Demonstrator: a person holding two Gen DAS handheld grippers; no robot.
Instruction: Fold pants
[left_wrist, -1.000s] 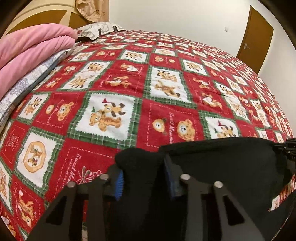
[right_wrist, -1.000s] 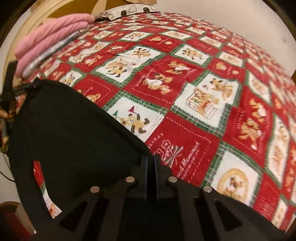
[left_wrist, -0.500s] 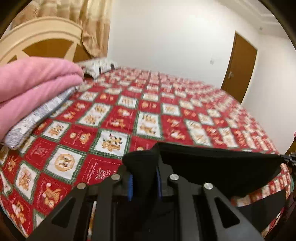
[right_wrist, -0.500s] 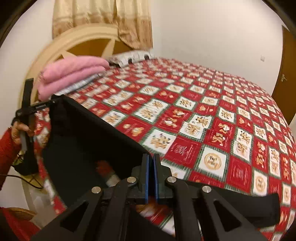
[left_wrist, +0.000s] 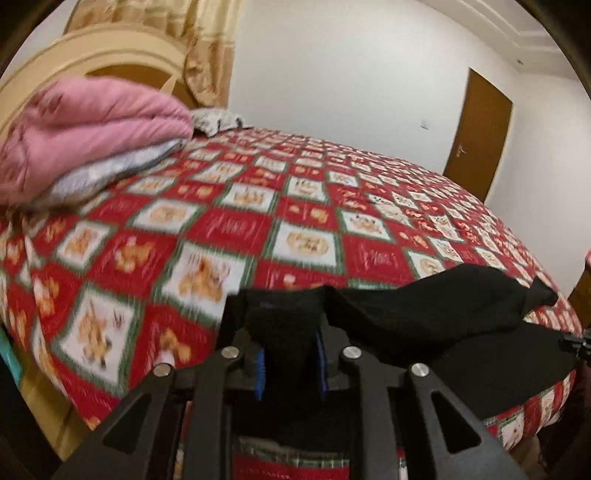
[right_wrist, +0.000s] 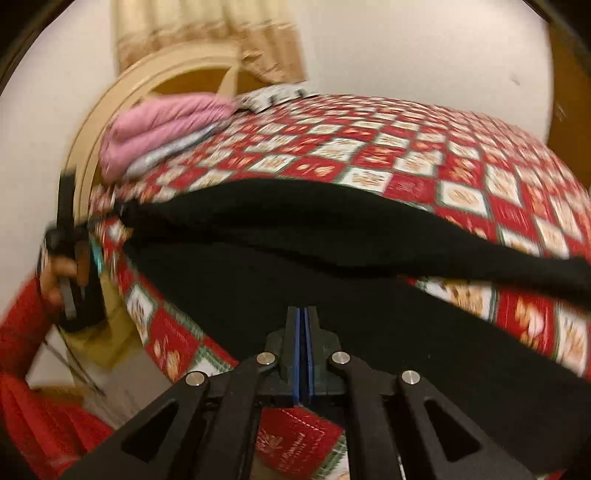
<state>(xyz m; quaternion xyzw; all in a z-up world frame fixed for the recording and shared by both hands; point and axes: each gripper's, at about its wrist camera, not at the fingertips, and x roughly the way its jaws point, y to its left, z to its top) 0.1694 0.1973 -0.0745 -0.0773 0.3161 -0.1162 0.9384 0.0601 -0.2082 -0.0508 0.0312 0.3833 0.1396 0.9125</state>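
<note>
Both jaws pinch black pants (right_wrist: 332, 229), left gripper (left_wrist: 290, 363) and right gripper (right_wrist: 303, 354) stretching them above the patterned bedspread (left_wrist: 229, 229), folding apparently barely started.

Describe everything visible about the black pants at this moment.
The black pants look like a soft, matte knit. They hang stretched between the left gripper, clamped on a bunched end, and the right gripper, pinched shut on another edge. The cloth sags in a long fold over the near edge of the red patterned bedspread.
</note>
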